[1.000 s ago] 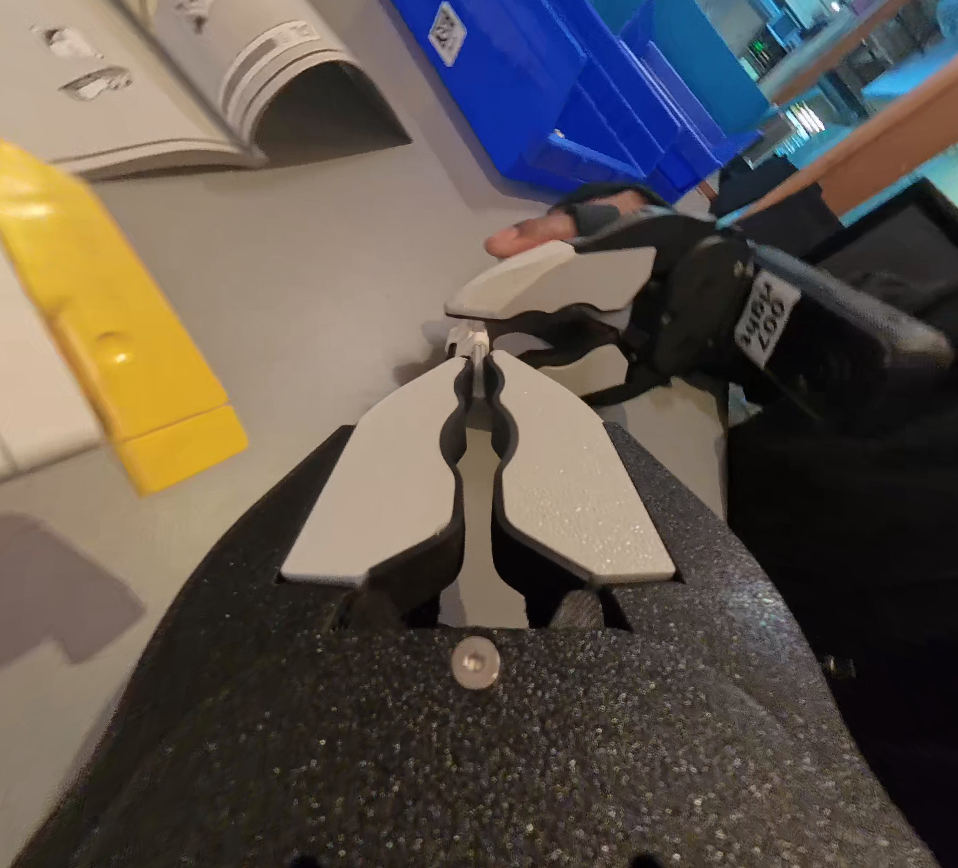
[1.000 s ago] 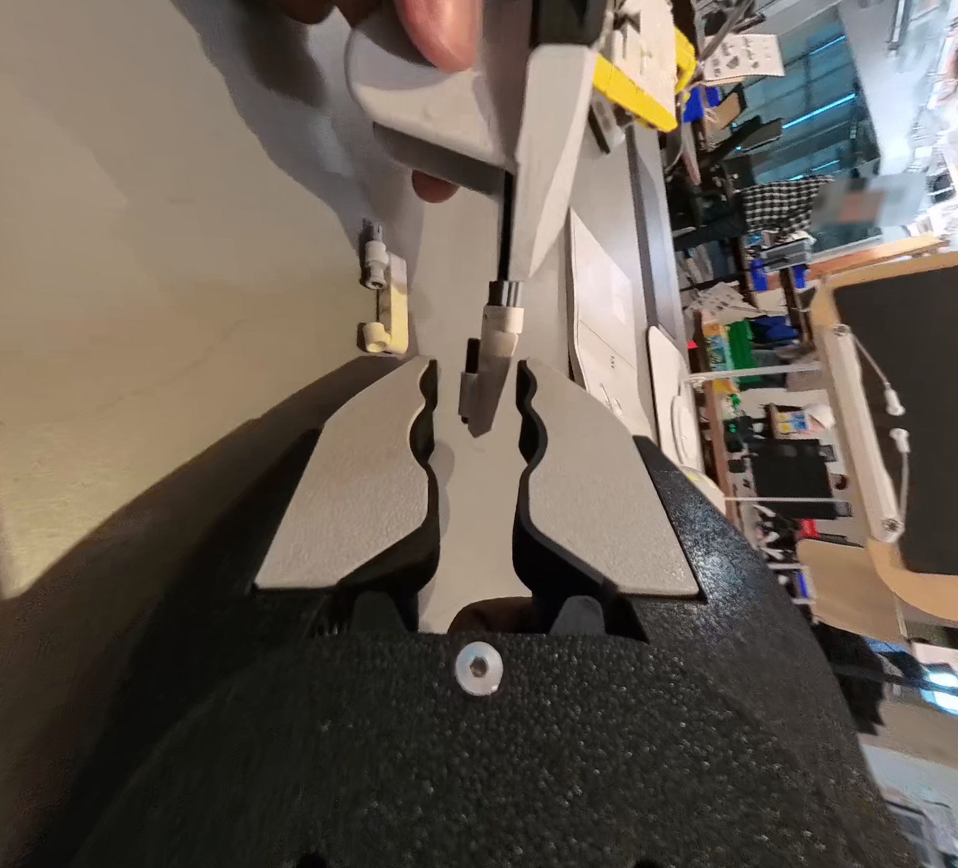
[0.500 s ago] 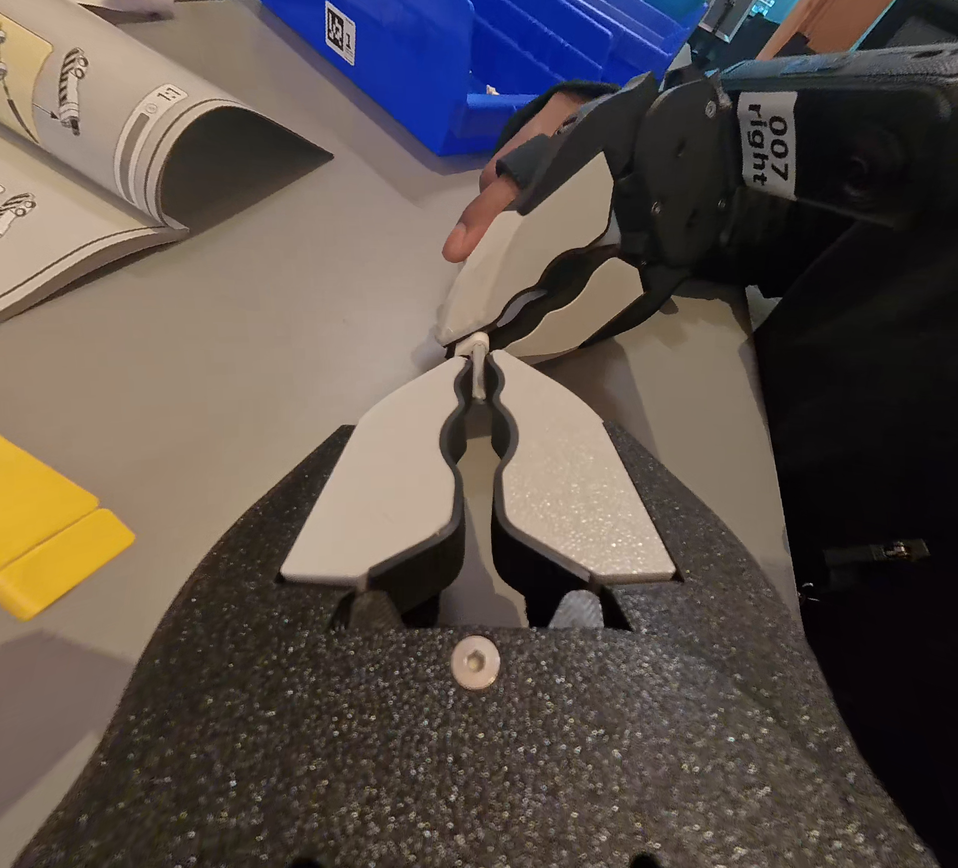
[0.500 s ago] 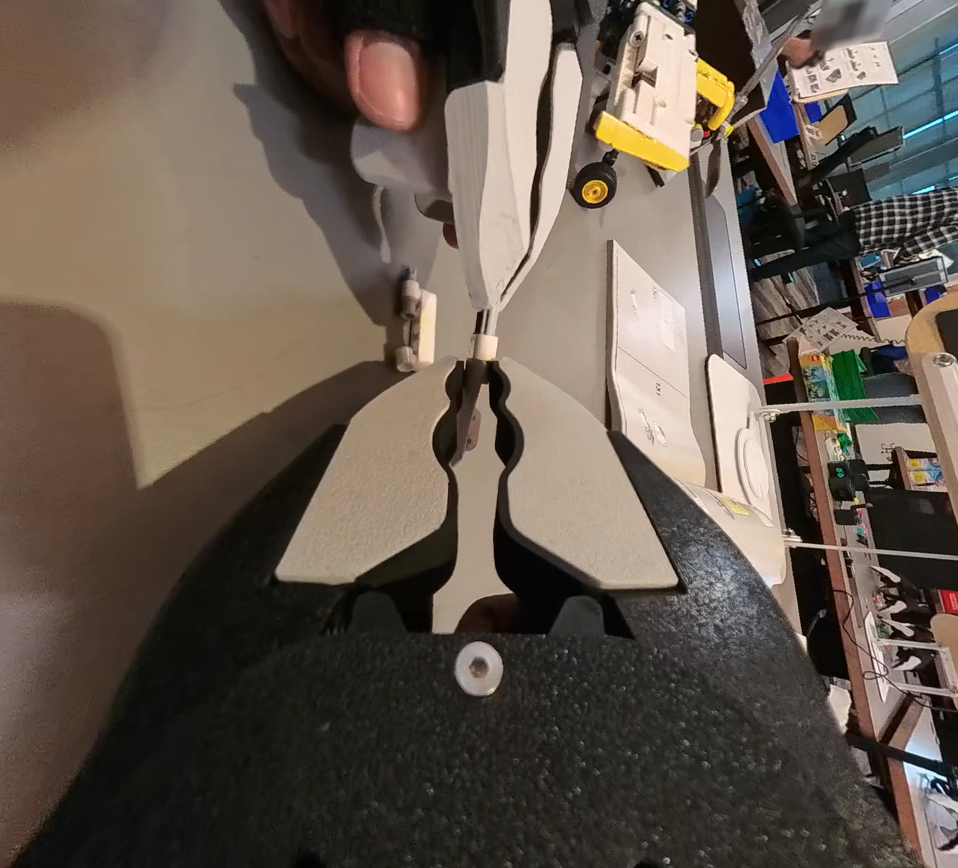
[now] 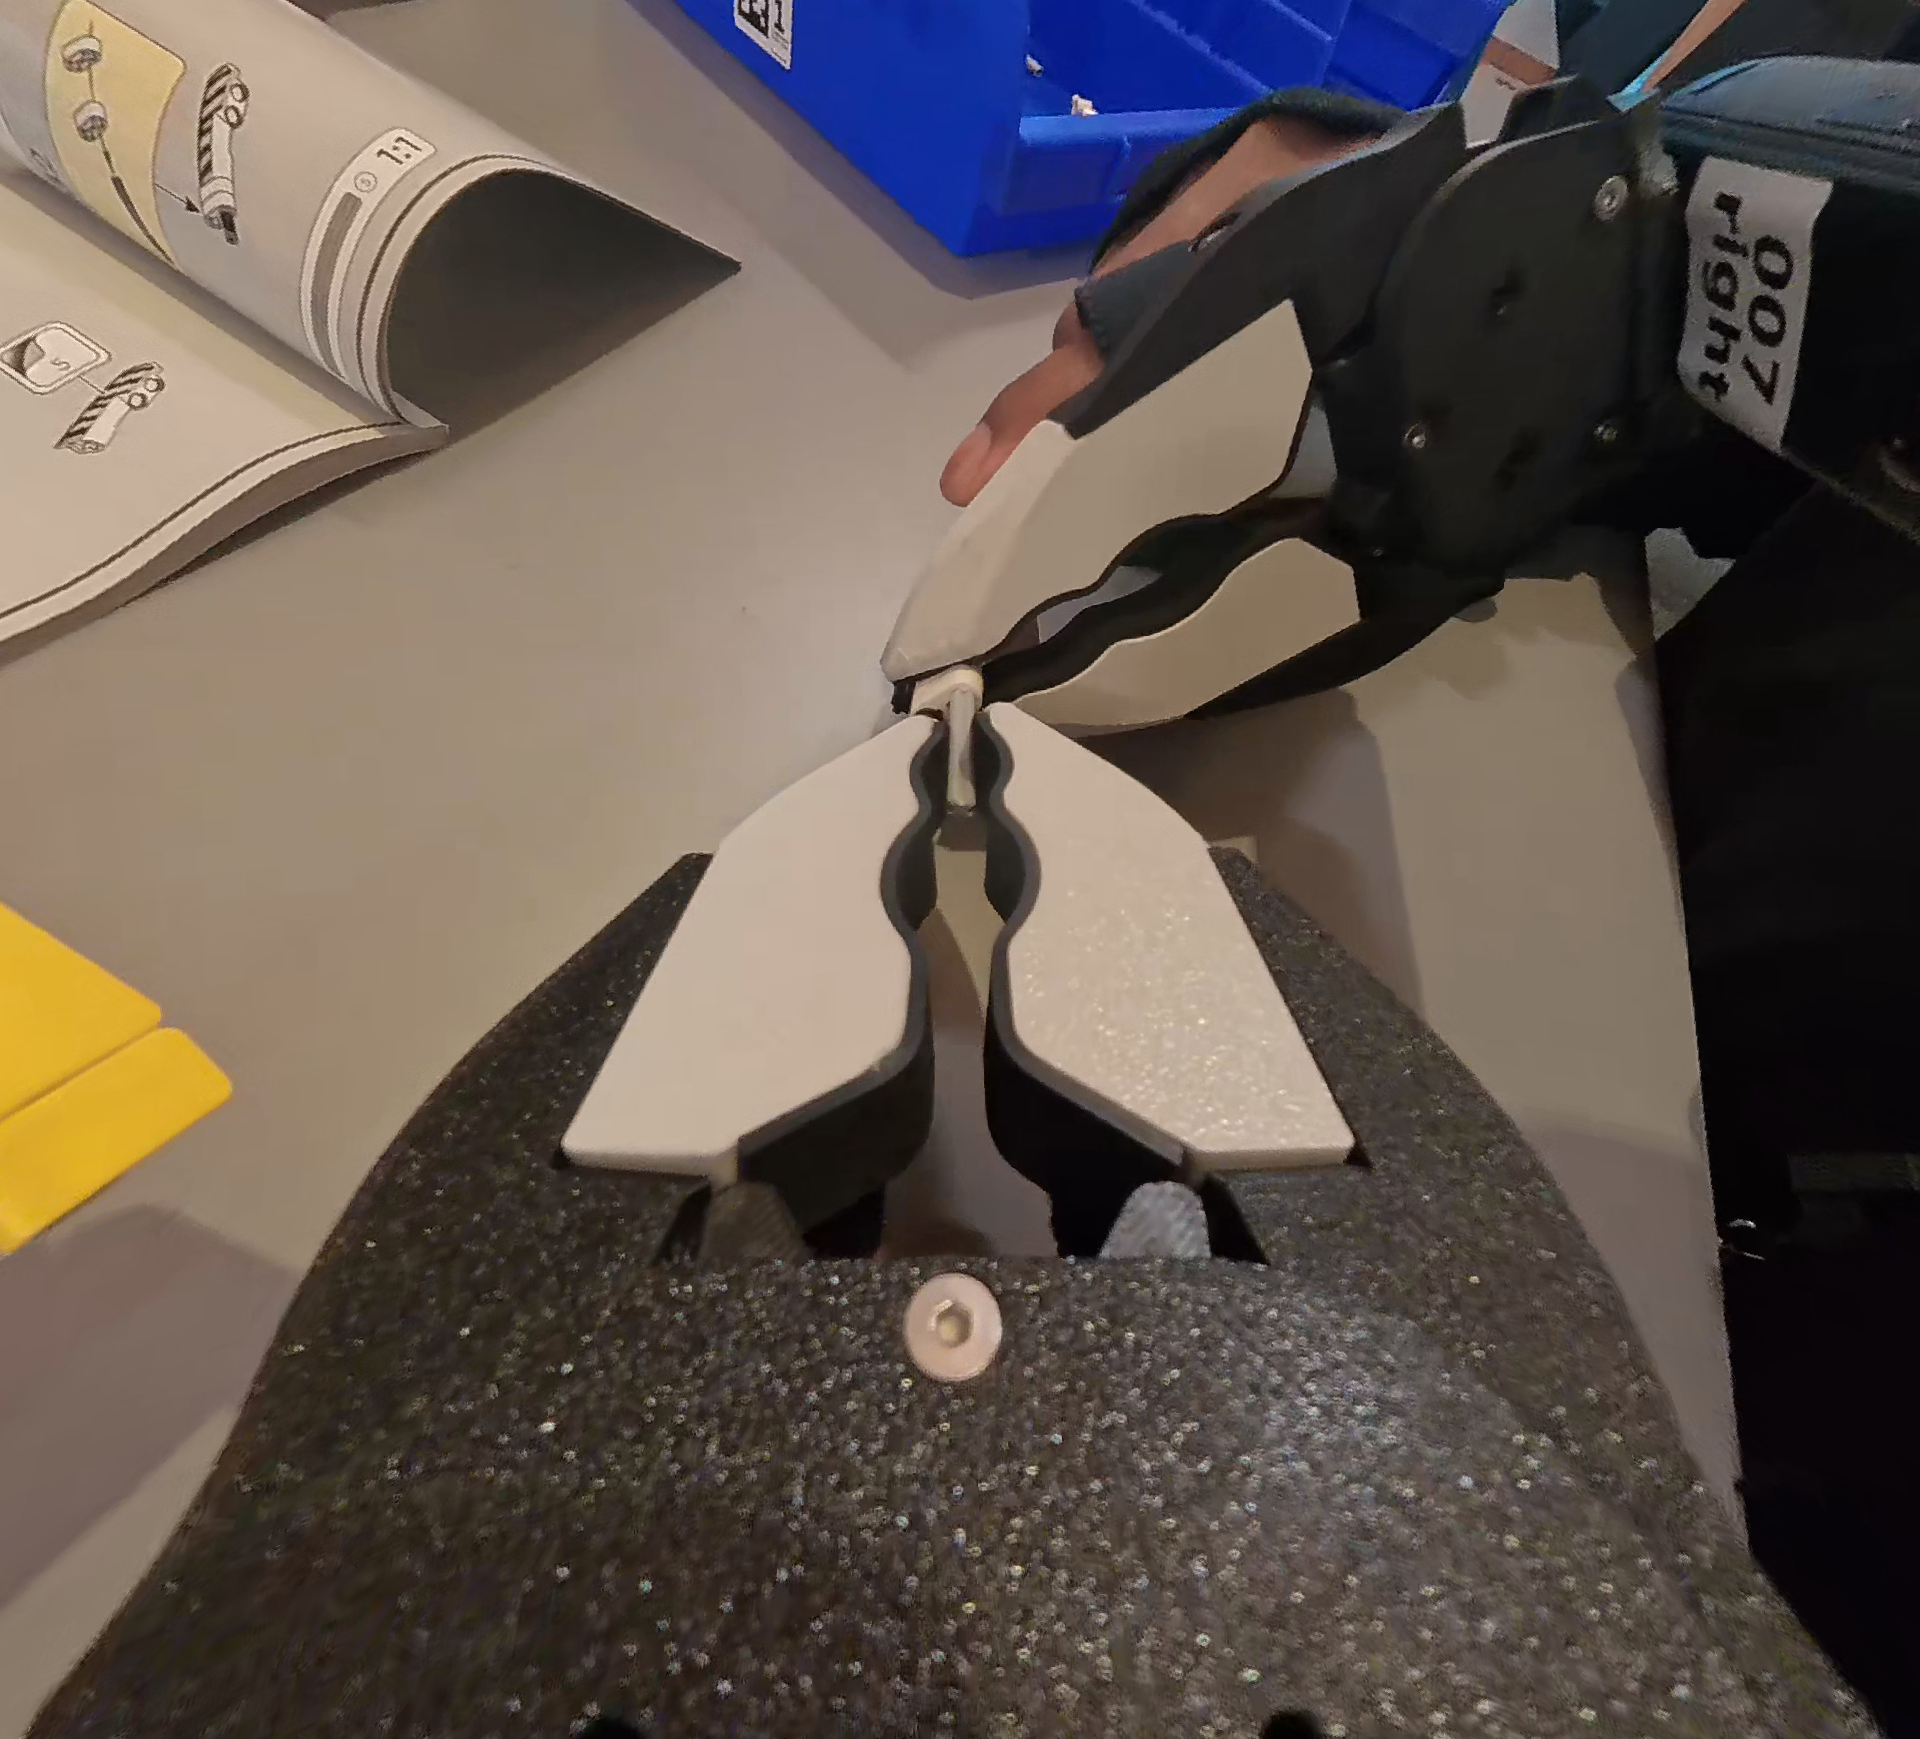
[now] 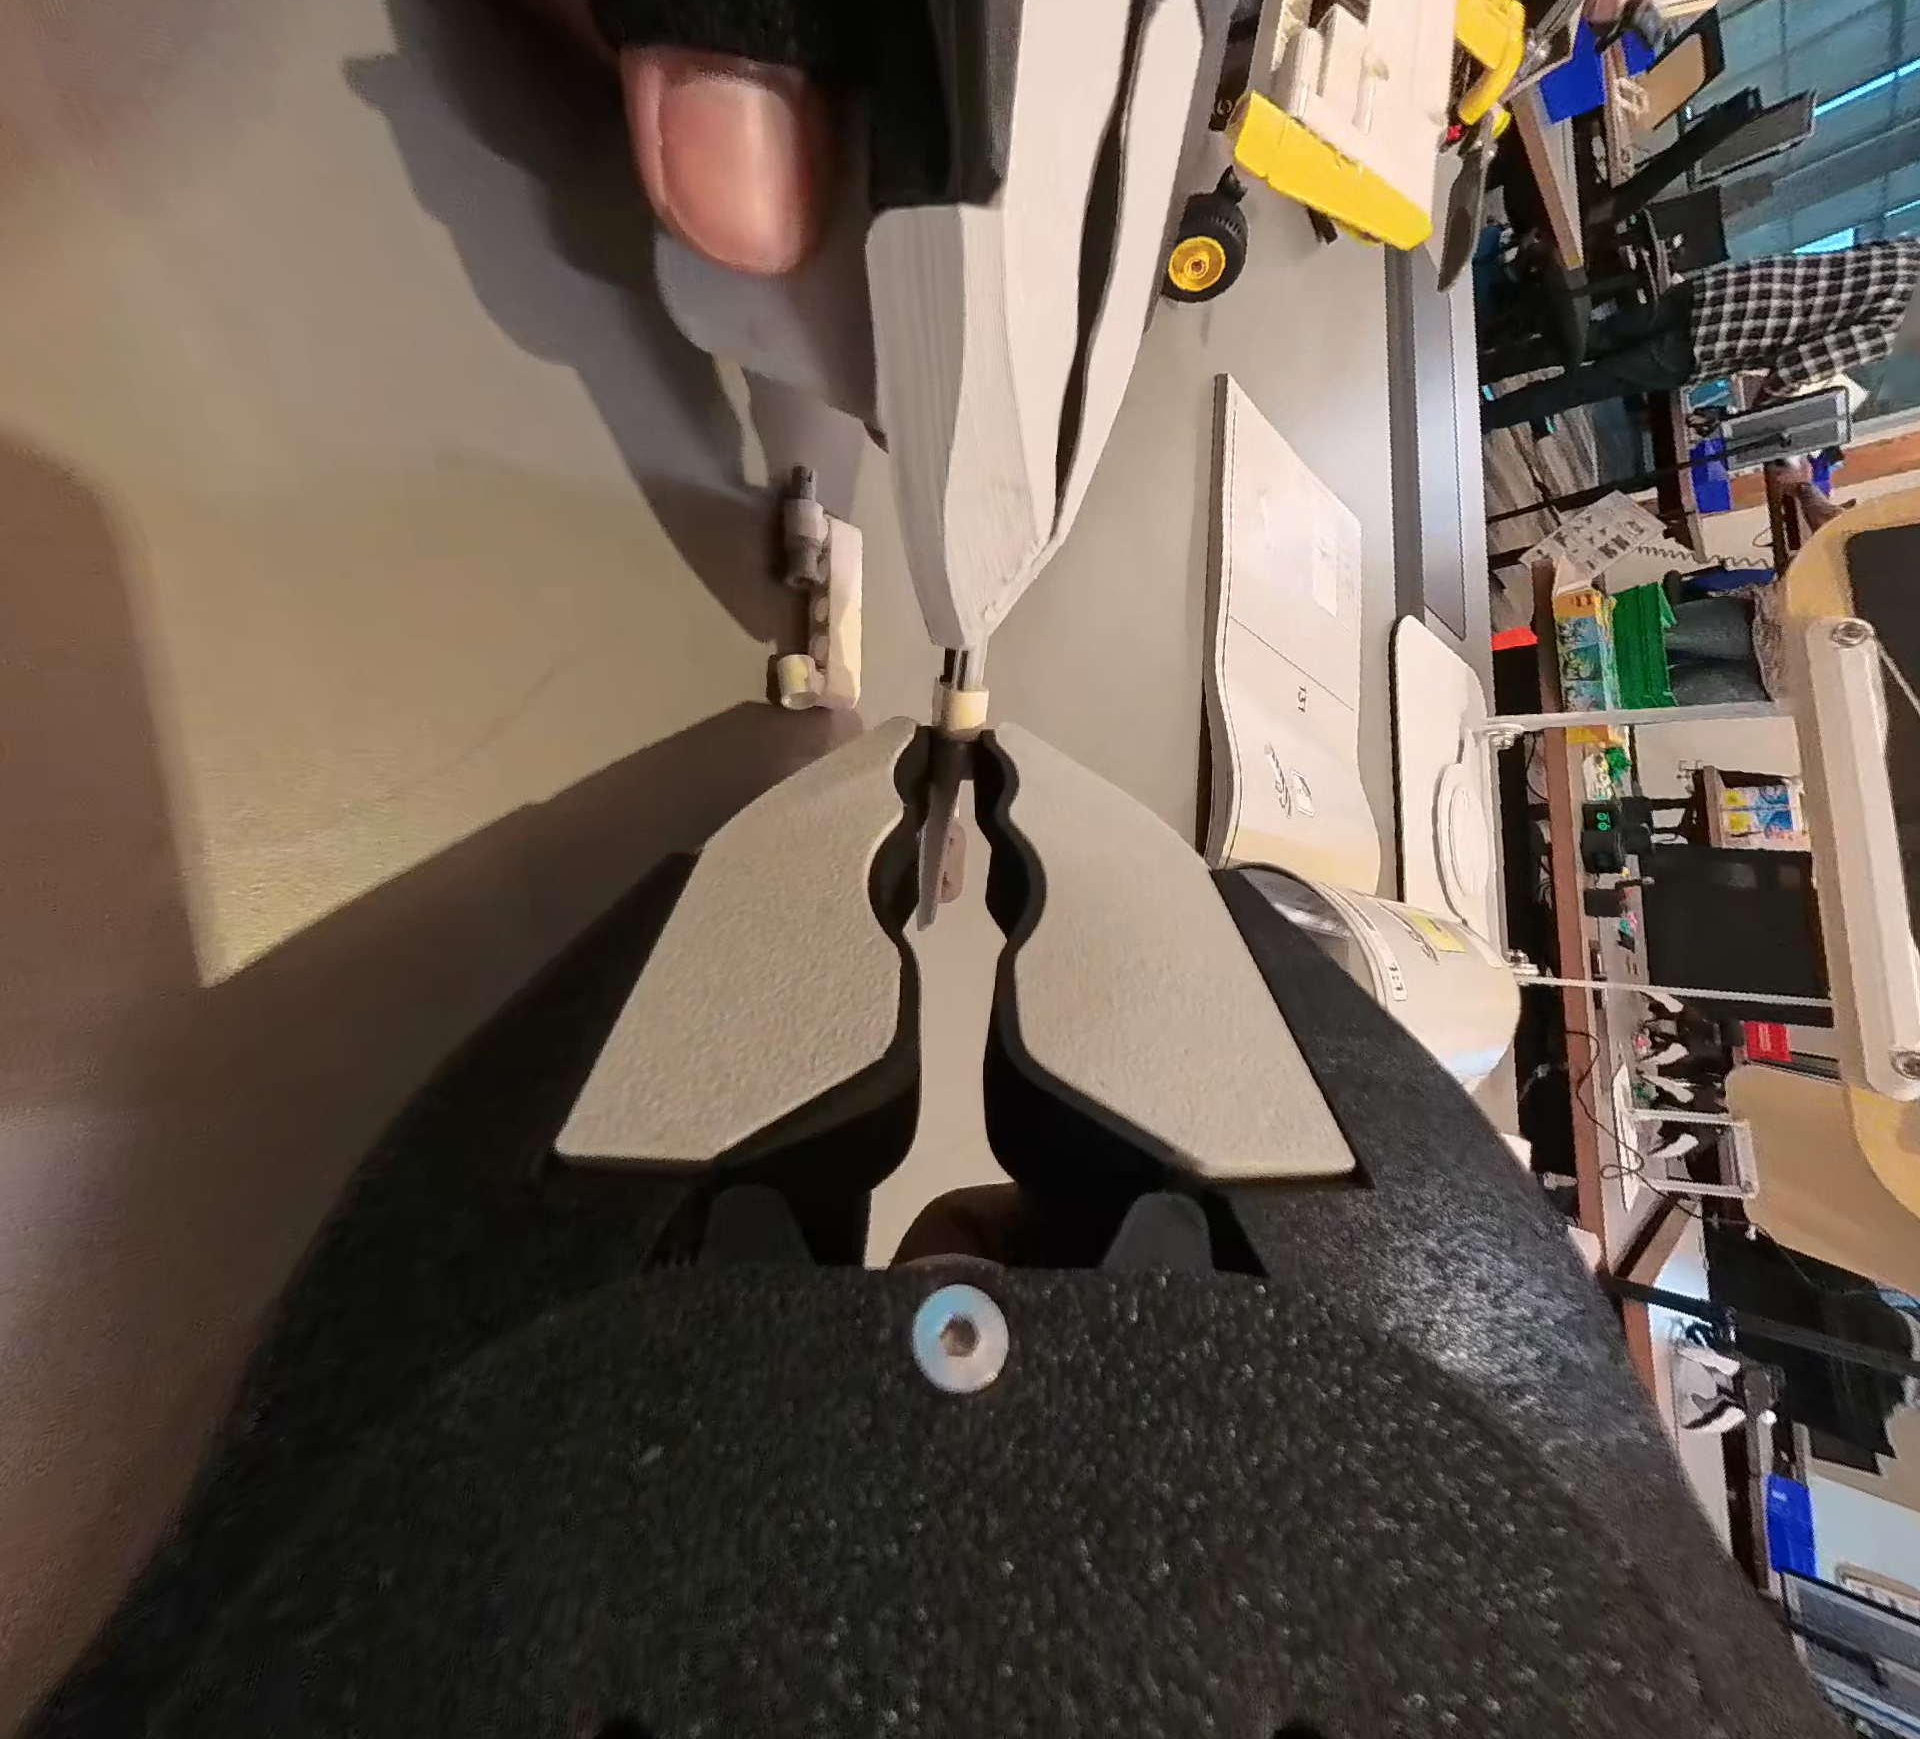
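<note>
We had both grippers' fingers clamped tip-to-tip, left gripper point(image 5: 961, 721) on the thin axle point(image 5: 962, 759), right gripper point(image 6: 951, 733) on the cream bushing point(image 6: 962, 708), so squaring up mattered.

- Open grey table point(image 5: 436, 754) ahead and left of the left tool point(image 5: 951, 728): free passage.
- Right tool point(image 5: 940, 681) meets it tip to tip, closing the way forward-right.
- Blue bin point(image 5: 935, 27) walls the far side; open booklet point(image 5: 208, 287) rises at far left.
- Yellow pieces point(image 5: 73, 1097) lie at the left edge.
- Small white part point(image 6: 821, 609) lies just beside the tips; toy vehicle point(image 6: 1361, 58) and a second booklet point(image 6: 1288, 629) stand beyond.
</note>
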`<state>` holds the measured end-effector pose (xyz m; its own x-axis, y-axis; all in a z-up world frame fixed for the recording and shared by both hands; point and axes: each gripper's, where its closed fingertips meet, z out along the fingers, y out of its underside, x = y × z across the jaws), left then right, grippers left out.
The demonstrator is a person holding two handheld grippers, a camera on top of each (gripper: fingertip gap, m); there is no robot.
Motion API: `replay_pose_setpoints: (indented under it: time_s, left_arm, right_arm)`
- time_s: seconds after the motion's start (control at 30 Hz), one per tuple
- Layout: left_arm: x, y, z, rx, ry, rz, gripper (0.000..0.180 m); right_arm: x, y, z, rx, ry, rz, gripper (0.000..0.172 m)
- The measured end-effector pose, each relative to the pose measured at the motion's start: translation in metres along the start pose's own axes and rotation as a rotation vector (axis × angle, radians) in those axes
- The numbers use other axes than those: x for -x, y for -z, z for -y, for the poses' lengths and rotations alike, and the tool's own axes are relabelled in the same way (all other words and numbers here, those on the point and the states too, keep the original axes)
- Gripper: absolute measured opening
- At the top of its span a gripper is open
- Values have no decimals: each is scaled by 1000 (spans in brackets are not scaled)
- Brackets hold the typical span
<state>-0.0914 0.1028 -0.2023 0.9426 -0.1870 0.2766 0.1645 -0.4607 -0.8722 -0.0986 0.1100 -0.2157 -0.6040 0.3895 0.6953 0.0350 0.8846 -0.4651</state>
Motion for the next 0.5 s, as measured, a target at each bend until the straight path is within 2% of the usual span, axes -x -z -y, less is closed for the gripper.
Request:
replay_pose_setpoints:
  time_s: [0.33, 0.43, 0.5]
  left_arm:
    - [2, -2, -2, 21, -20, 39, 4]
    - [2, -3, 0, 10, -1, 18, 4]
    - [3, -1, 3, -13, 9, 14, 9]
  right_arm:
    - [3, -2, -2, 57, -18, -3, 6]
    - [4, -1, -3, 32, -44, 58, 7]
    - [3, 2, -2, 2, -128, 138, 7]
